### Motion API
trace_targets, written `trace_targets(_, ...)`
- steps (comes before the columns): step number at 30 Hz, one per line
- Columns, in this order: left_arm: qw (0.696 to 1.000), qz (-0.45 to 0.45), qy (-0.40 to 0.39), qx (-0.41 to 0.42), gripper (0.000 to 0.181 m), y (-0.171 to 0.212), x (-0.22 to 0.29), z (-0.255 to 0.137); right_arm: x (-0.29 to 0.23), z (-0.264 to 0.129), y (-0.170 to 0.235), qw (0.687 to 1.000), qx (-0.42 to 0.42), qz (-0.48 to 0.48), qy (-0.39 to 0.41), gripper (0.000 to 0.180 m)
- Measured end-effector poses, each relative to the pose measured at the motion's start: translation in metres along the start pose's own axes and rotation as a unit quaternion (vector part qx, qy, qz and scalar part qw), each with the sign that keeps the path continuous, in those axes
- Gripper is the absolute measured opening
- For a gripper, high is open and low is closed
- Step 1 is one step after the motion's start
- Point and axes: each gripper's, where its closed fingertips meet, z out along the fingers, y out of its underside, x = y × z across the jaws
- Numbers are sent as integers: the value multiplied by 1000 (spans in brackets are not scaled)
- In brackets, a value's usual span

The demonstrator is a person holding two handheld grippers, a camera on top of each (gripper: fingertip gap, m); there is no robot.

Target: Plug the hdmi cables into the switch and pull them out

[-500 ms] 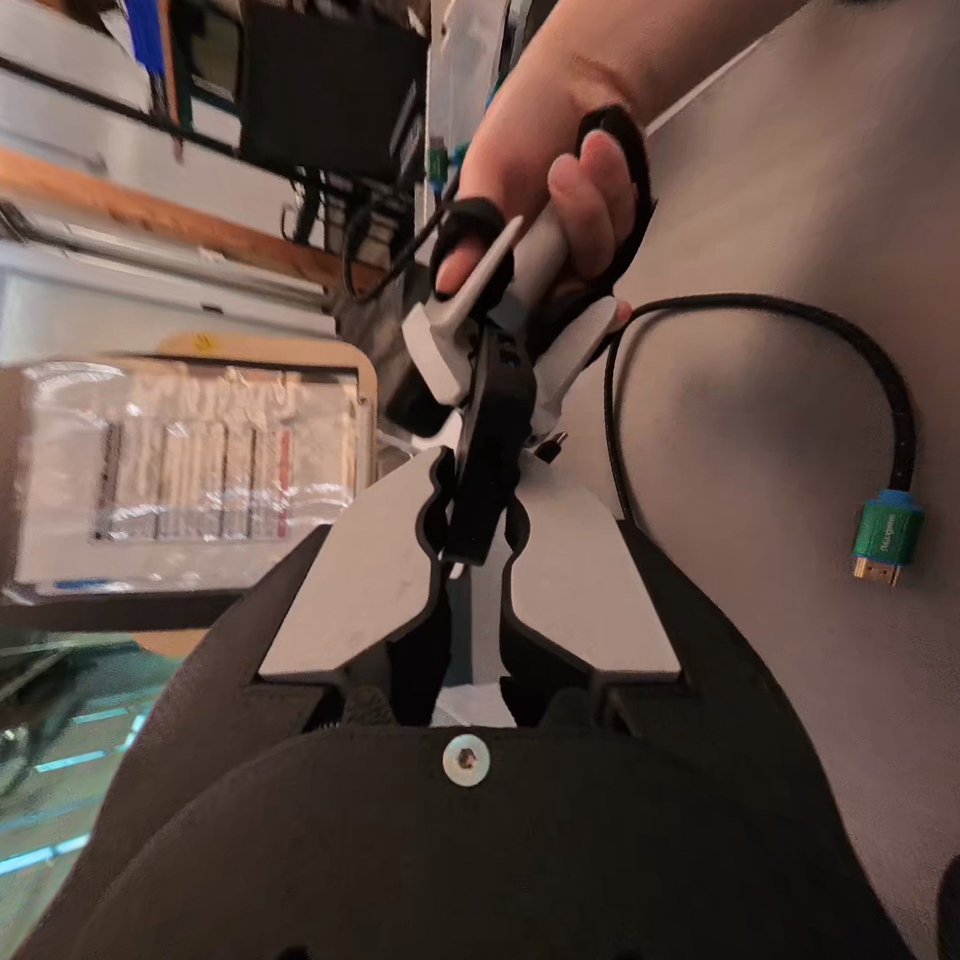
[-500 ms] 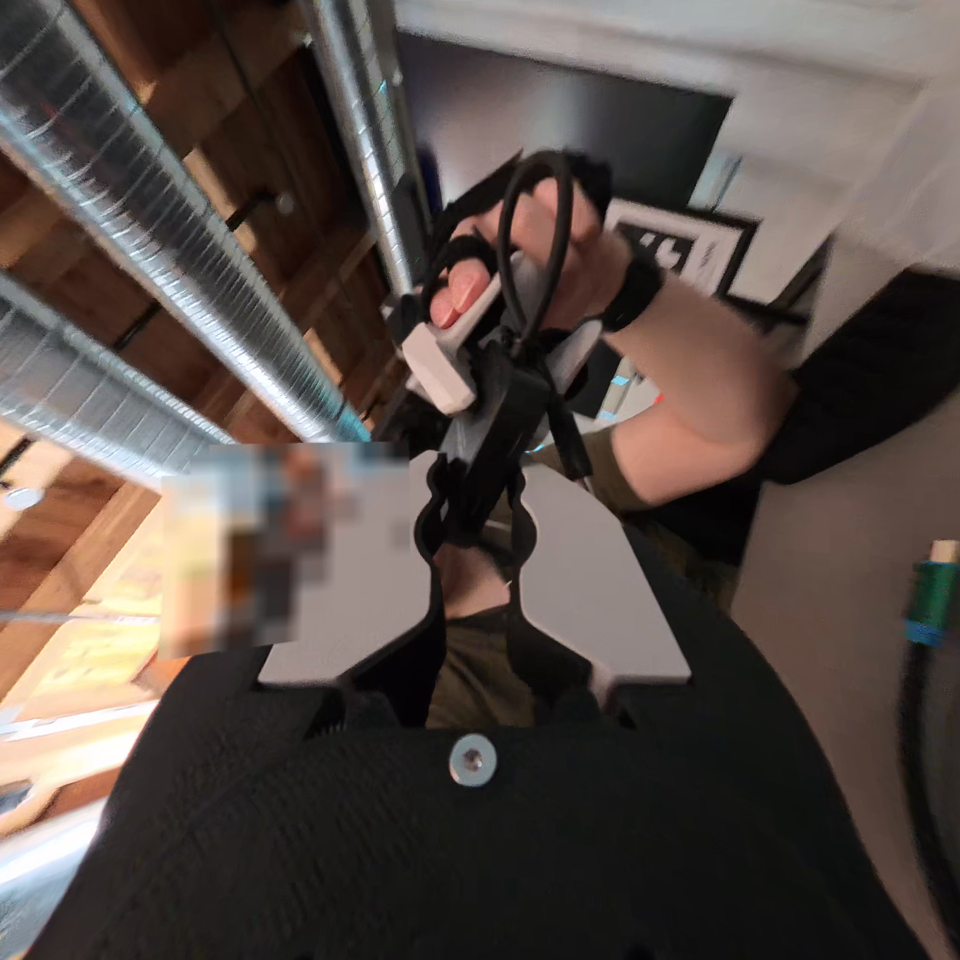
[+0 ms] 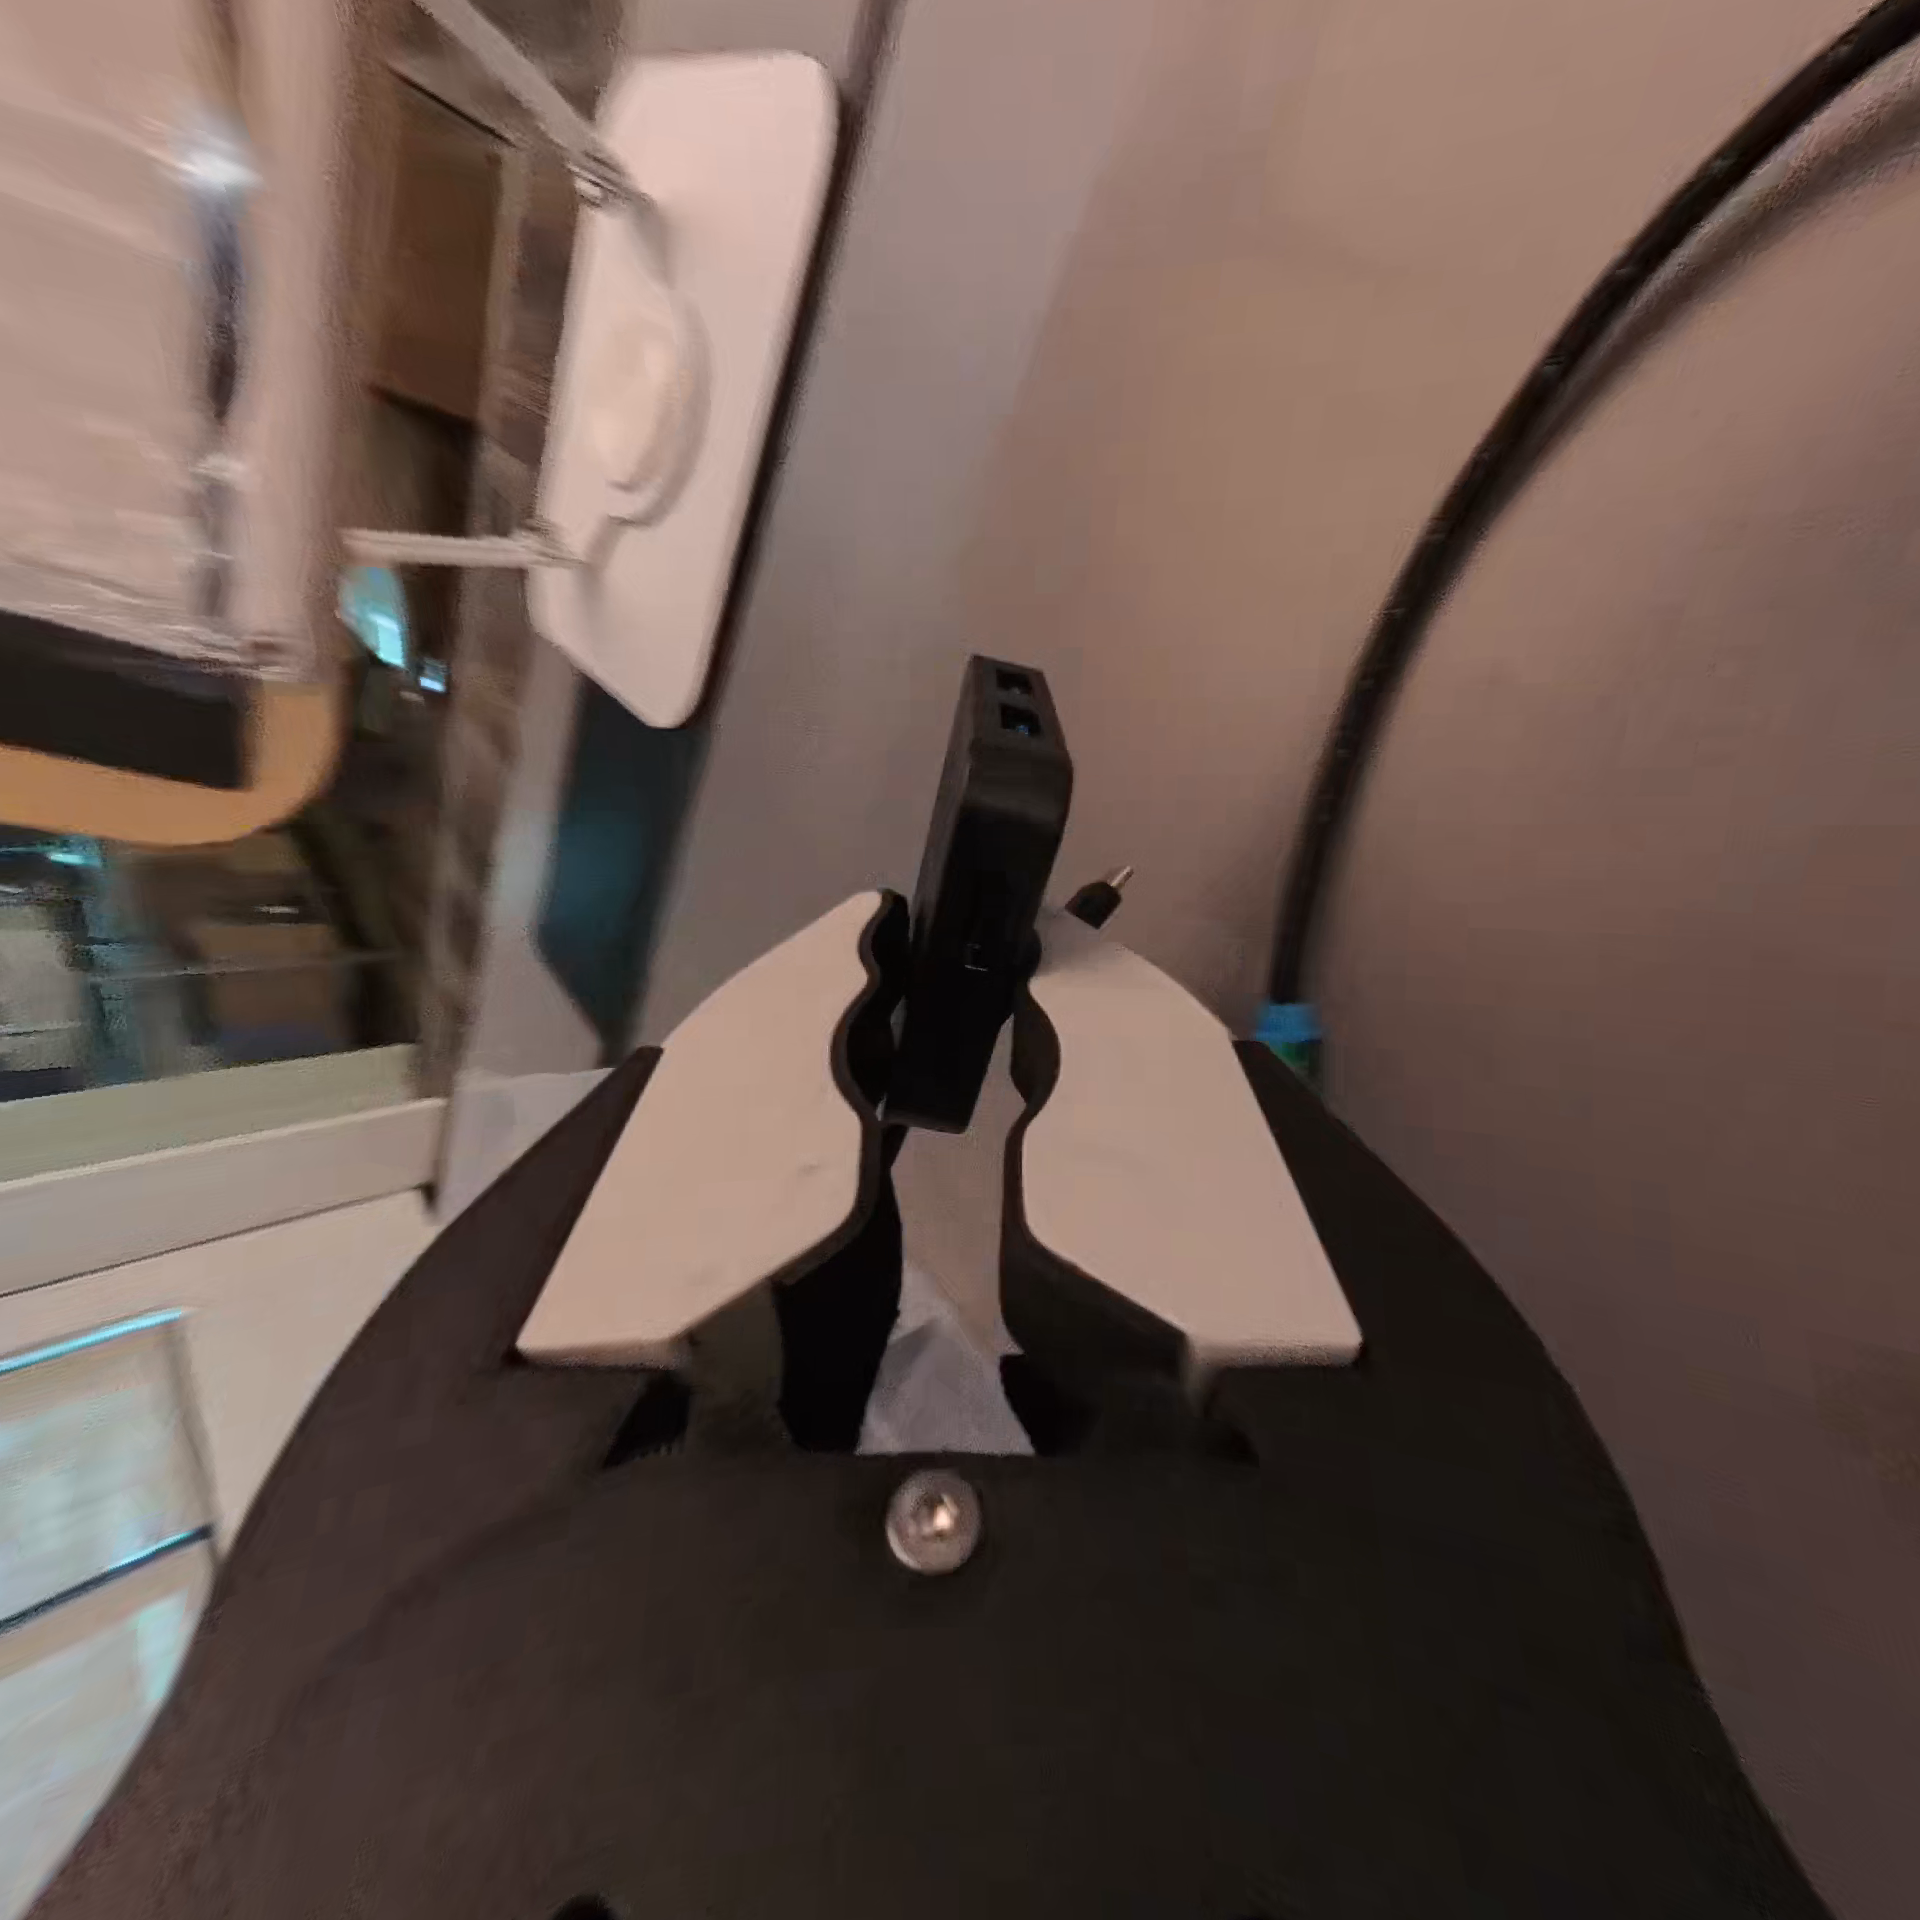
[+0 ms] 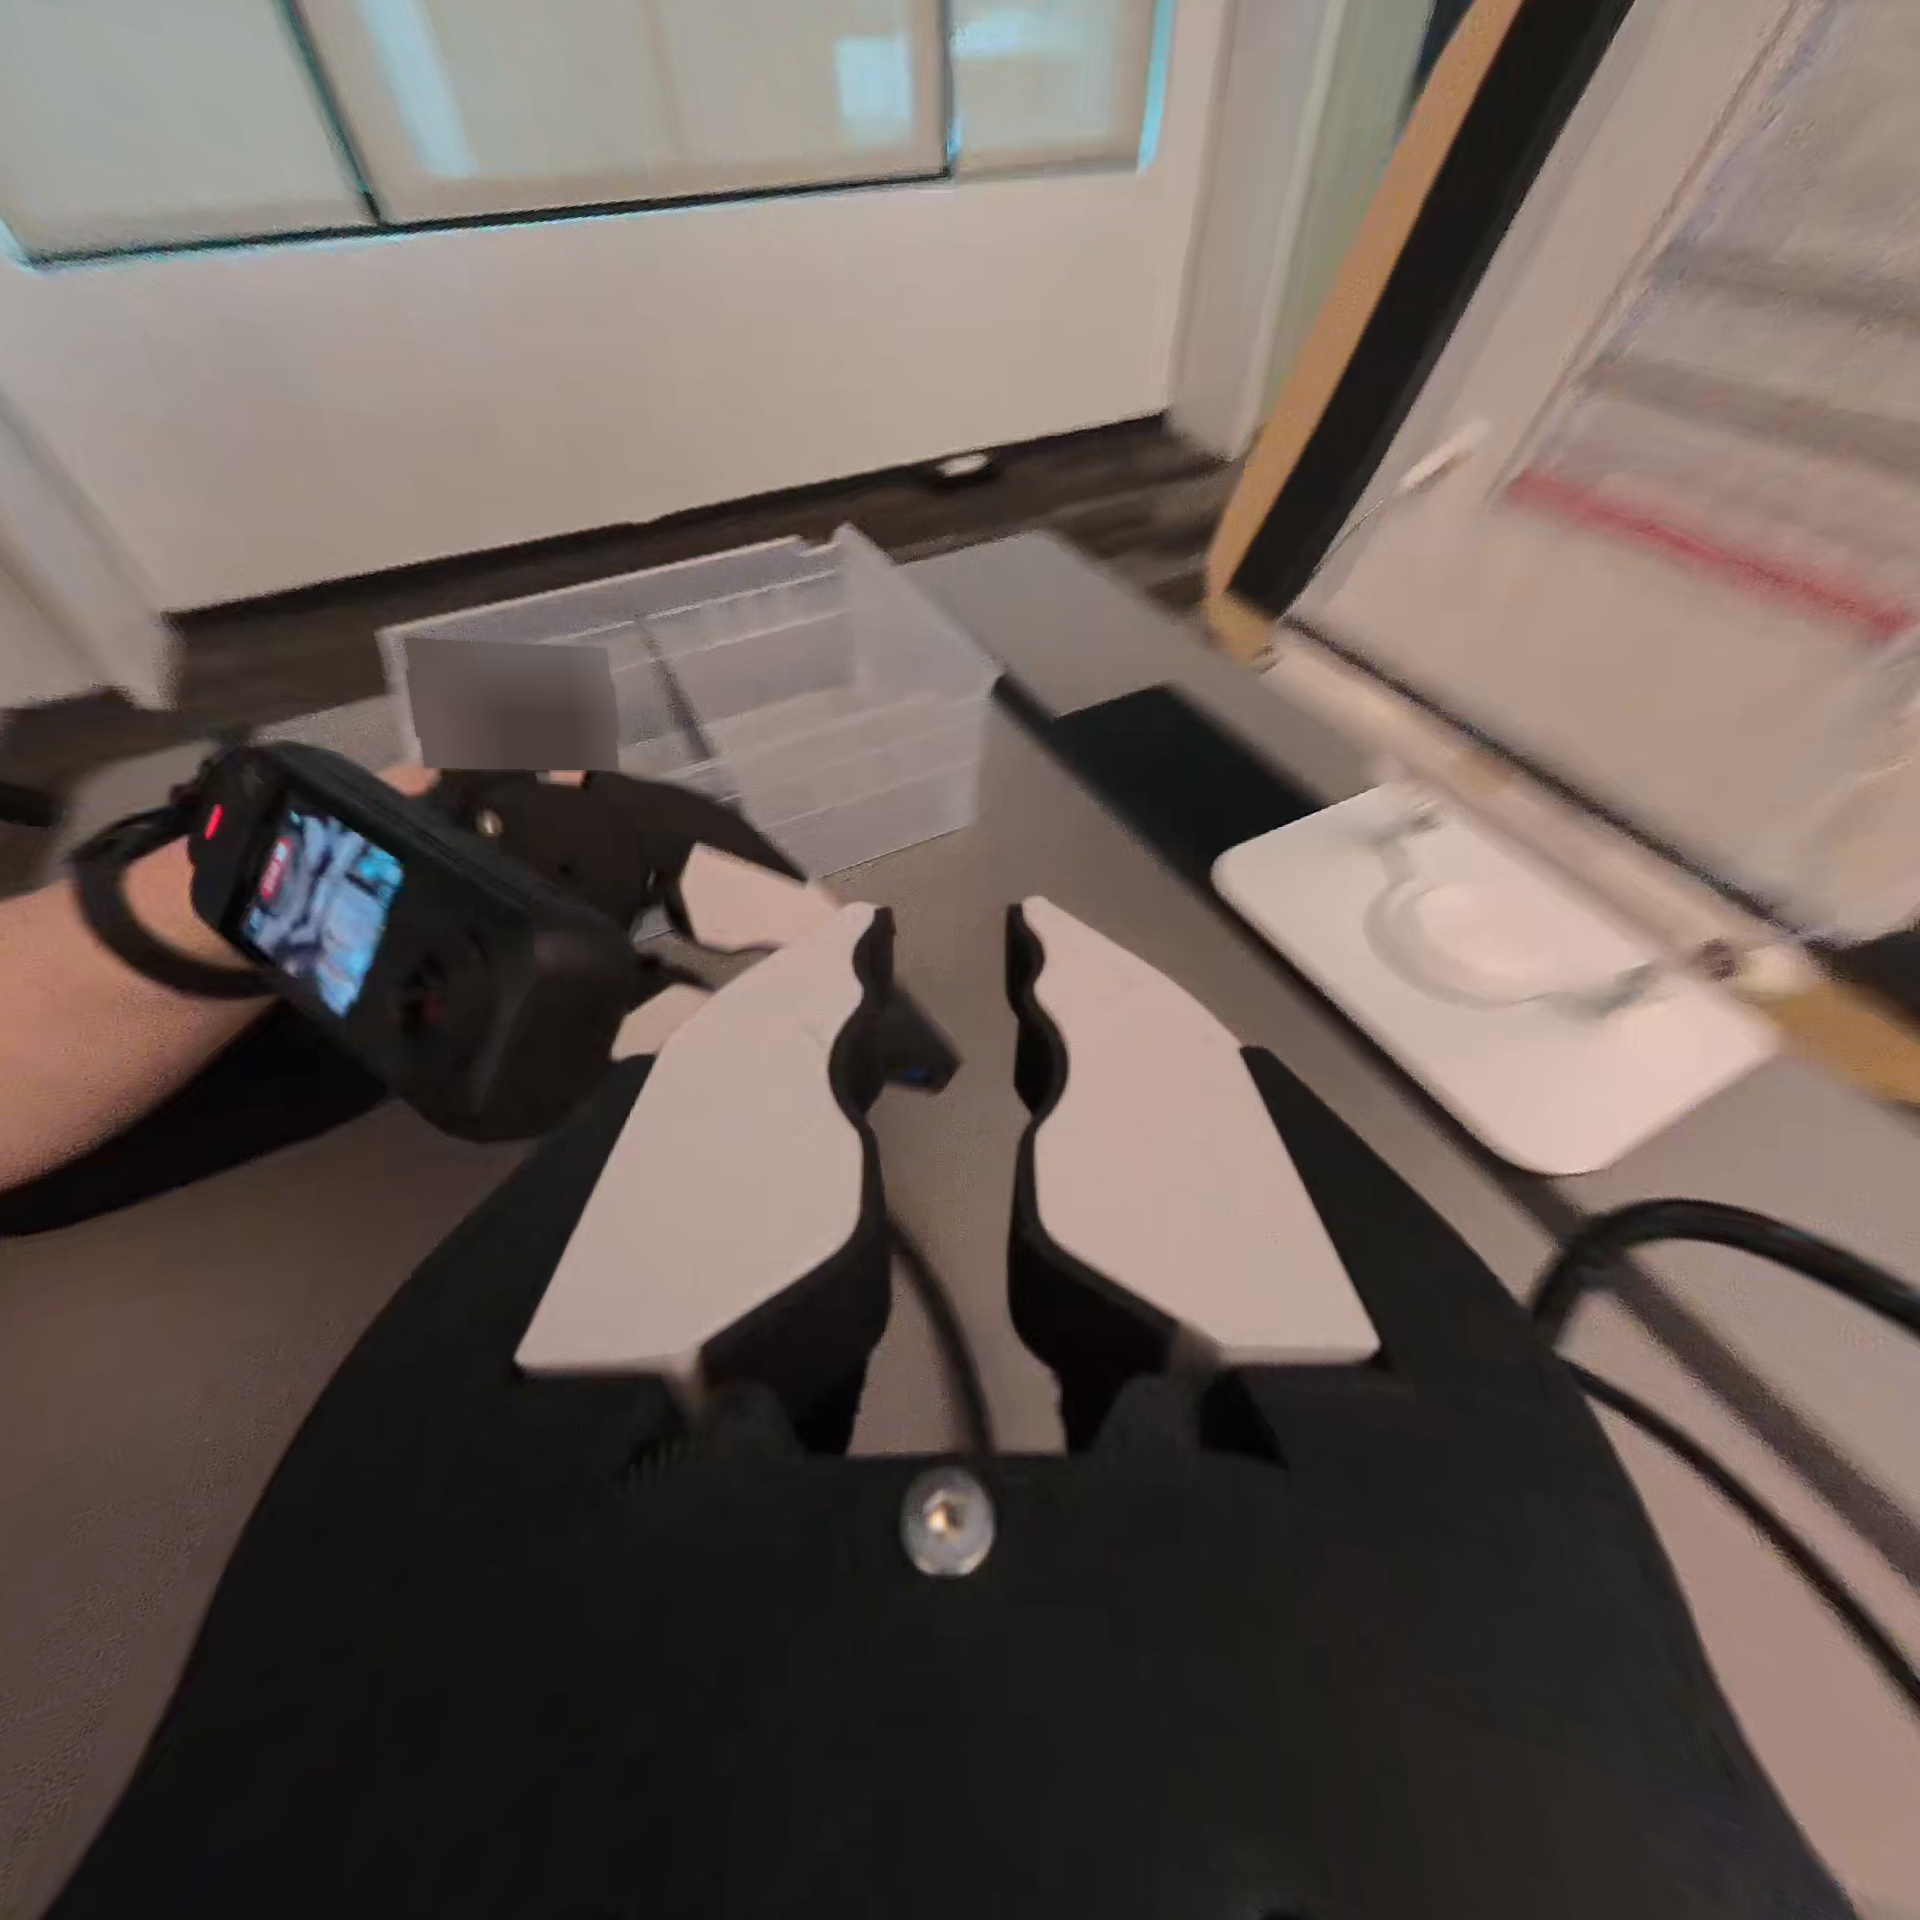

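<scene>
Left claw (image 3: 961, 925) is clamping the small black plastic box-shaped switch (image 3: 987, 883) between its white fingers, ports facing away from the camera and empty. Right claw (image 4: 943, 920) is hanging parted with nothing between its fingers, over the grey bench (image 4: 1091, 727). The black braided hdmi cable (image 3: 1455, 520) is curving on the bench right of the left claw, its green-and-blue plug (image 3: 1286, 1034) peeking just beside that claw's right finger. Judging the next step: right claw should be taking the plug squarely by its shell, then lining it up with a port while the left is keeping the switch steady.

An office — grey desk (image 4: 1091, 665), white monitor stand (image 4: 1475, 997), glass partition (image 4: 520, 94).
</scene>
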Motion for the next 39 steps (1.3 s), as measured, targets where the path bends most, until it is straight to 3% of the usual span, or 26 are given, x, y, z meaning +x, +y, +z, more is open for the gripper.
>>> trace_targets(3, 999, 18, -21, -44, 17, 5, 3, 16, 6, -19, -16, 996, 28, -65, 56, 24)
trace_targets(12, 986, 4, -31, -164, 16, 45, -5, 50, 23, -56, -34, 992, 34, -74, 101, 24)
trace_targets(16, 987, 10, -47, -156, 17, 50, -6, 53, 23, -66, -40, 991, 42, -72, 101, 24)
trace_targets(22, 990, -15, -23, -140, 43, 47, -4, 43, 24, -65, -35, 992, 24, -71, 101, 24)
trace_targets(31, 988, -3, -17, -155, 47, 54, 1, 28, 26, -61, -28, 991, 2, -80, 106, 24)
trace_targets(39, 990, 1, 5, -139, 38, 45, 9, 4, 28, -58, -23, 991, -8, -78, 107, 24)
